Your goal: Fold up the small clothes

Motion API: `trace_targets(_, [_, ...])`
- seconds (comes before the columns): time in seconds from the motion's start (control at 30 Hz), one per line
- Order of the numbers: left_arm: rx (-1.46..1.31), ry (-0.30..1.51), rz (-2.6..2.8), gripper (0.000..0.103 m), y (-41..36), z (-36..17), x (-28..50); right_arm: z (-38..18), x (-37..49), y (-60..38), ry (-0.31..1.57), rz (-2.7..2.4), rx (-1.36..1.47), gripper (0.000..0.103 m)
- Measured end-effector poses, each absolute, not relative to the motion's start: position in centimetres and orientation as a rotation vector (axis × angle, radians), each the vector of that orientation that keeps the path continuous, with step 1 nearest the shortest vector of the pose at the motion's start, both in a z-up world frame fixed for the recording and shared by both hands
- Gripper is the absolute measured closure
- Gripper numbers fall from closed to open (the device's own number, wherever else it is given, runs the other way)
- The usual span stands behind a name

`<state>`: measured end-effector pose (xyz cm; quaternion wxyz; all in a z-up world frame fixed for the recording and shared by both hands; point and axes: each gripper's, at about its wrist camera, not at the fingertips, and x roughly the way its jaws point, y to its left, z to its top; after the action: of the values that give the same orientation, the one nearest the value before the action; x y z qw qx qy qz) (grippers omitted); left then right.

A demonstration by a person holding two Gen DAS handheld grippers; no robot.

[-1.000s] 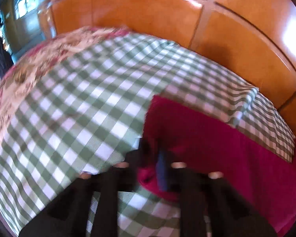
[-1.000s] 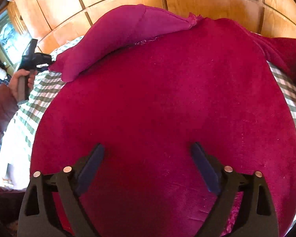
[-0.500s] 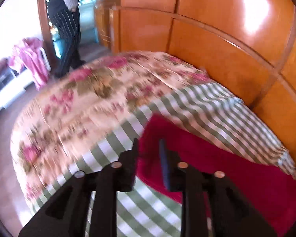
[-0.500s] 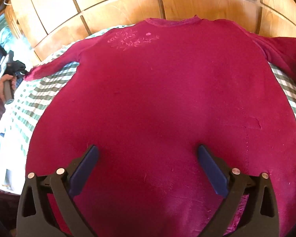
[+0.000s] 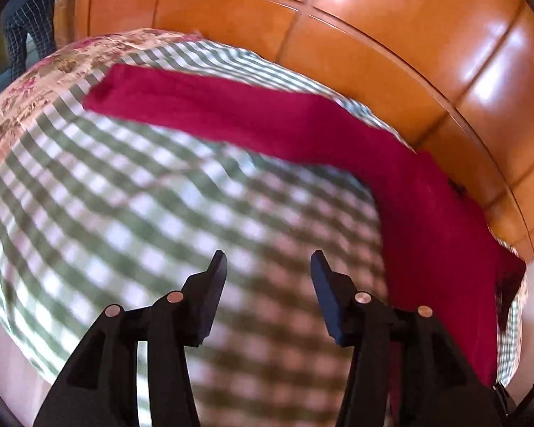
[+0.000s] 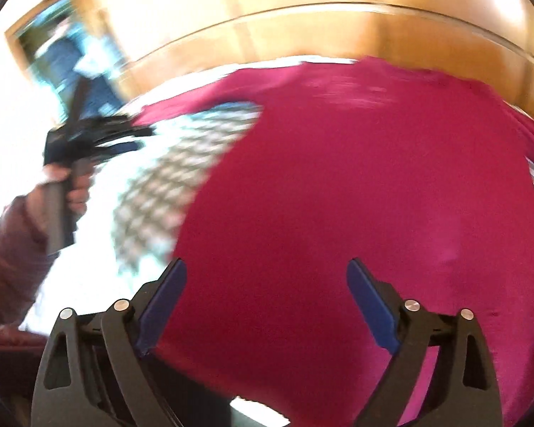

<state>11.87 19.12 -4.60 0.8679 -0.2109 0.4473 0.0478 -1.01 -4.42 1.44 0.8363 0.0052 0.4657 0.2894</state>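
A crimson long-sleeved top (image 6: pixel 356 195) lies spread flat on a green-and-white checked cloth (image 5: pixel 142 195). In the left wrist view its sleeve (image 5: pixel 231 114) stretches out to the left across the cloth. My left gripper (image 5: pixel 268 267) is open and empty, above bare checked cloth, short of the sleeve. It also shows in the right wrist view (image 6: pixel 124 138), held in a hand at the left. My right gripper (image 6: pixel 267 277) is open and empty over the lower body of the top. Both views are motion-blurred.
An orange wooden headboard (image 5: pixel 391 35) runs along the far side of the bed. A floral bedspread (image 5: pixel 35 82) lies beyond the checked cloth at the left. A person in checked trousers (image 5: pixel 25 25) stands at the far left.
My left gripper let go of the sleeve end, opened and pulled back; the sleeve now lies stretched out flat. My right gripper stayed open and shifted, with the view swinging left.
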Motion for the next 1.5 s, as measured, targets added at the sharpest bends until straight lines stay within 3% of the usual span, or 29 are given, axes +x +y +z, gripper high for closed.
trace_targets(0.13, [-0.474,0.943,0.044,0.05,18.1,-4.6,9.5,-0.2,-3.0,0.5,1.036,0.714,-0.114,0.024])
trace_targets(0.23, [-0.501,0.947,0.013,0.049,17.8,-4.6,8.1,-2.5,-3.3,2.7,1.016,0.598,-0.337,0.058])
trace_targets(0.3, [-0.508,0.943,-0.005,0.049,17.7,-4.4,7.6,-2.2,-2.8,2.1,1.008,0.596,-0.304,0.07])
trace_targets(0.33, [-0.508,0.939,-0.017,0.049,17.7,-4.2,7.4,-1.3,-2.0,0.8,1.027,0.616,-0.199,0.082])
trace_targets(0.43, [-0.52,0.912,-0.078,0.048,17.4,-3.1,6.2,0.5,0.4,-4.2,1.098,0.801,0.293,0.087])
trace_targets(0.47, [-0.521,0.906,-0.092,0.046,17.4,-2.9,6.1,1.4,1.0,-6.1,1.079,0.896,0.484,0.1])
trace_targets(0.57, [-0.518,0.893,-0.141,0.039,16.8,-2.4,6.0,1.5,1.7,-8.0,1.069,0.961,0.652,0.1])
trace_targets(0.7, [-0.521,0.959,-0.198,0.039,15.2,-3.6,6.2,-0.3,1.0,-8.4,1.128,0.752,0.451,0.1])
trace_targets(0.73, [-0.522,0.972,-0.214,0.039,14.7,-4.0,6.1,-0.4,1.0,-8.7,1.121,0.716,0.41,0.096])
trace_targets(0.8, [-0.546,1.008,-0.278,0.04,13.4,-5.0,5.7,0.0,0.2,-10.8,1.089,0.59,0.307,0.054])
trace_targets(0.83, [-0.552,1.023,-0.296,0.041,13.0,-5.5,5.7,0.2,-0.2,-12.3,1.063,0.531,0.289,0.024])
trace_targets(1.03, [-0.535,1.084,-0.367,0.041,8.9,-7.6,5.5,0.1,-2.2,-23.4,1.002,0.139,0.225,0.022])
trace_targets(1.1, [-0.543,1.08,-0.39,0.048,8.2,-7.5,5.4,-1.1,-1.9,-25.2,1.03,0.055,0.225,0.022])
trace_targets(1.13, [-0.545,1.081,-0.392,0.054,8.0,-7.4,5.4,-2.2,-2.2,-26.3,1.061,0.017,0.223,0.023])
trace_targets(1.3, [-0.506,1.089,-0.401,0.079,6.4,-7.5,5.6,-3.6,-2.5,-26.2,1.059,-0.005,0.135,0.045])
trace_targets(1.37, [-0.473,1.079,-0.415,0.09,5.8,-7.1,5.7,-3.7,-2.0,-25.7,1.054,0.019,0.133,0.08])
trace_targets(1.43, [-0.415,1.052,-0.409,0.093,5.3,-6.1,5.9,-3.6,-1.8,-26.0,1.052,0.029,0.119,0.099])
trace_targets(1.5, [-0.362,1.03,-0.402,0.094,5.3,-4.8,5.8,-2.8,-1.8,-26.2,1.045,0.046,0.125,0.101])
